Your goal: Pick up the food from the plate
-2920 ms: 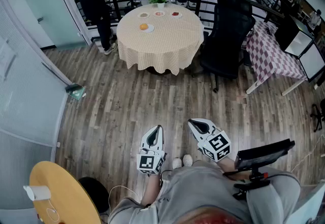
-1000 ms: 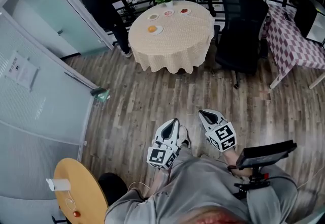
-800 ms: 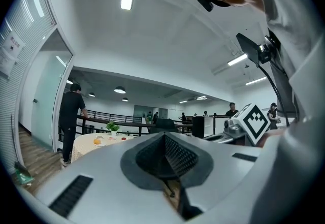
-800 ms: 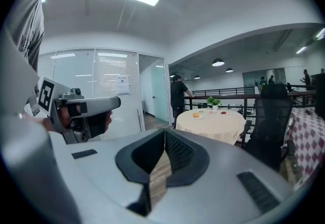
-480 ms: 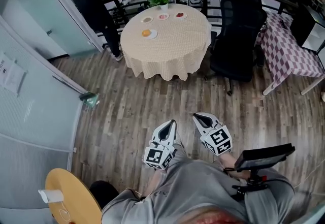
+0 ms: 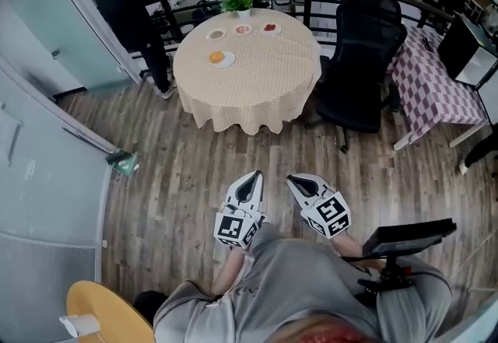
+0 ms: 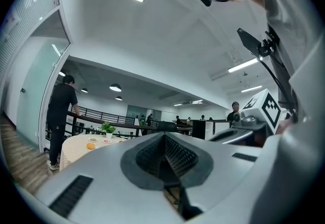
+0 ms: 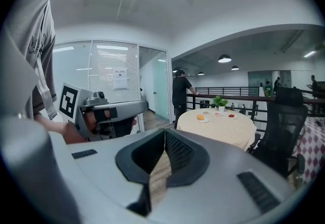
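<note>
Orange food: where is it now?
Head view, top centre: the orange food sits on a plate at the left of the round table, just in front of three small dishes and a plant.

Black office chair [image 6: 359, 46] beside round table [image 6: 264, 73]; potted plant [image 6: 238, 1] at far edge.

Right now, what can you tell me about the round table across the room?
The round table stands on the wood floor, in the upper middle of the head view. A pale yellow checked cloth covers it and hangs in folds down its sides. Toward its far edge sit a plate with orange food, three small dishes and a potted plant. A black office chair stands close at its right.
</note>
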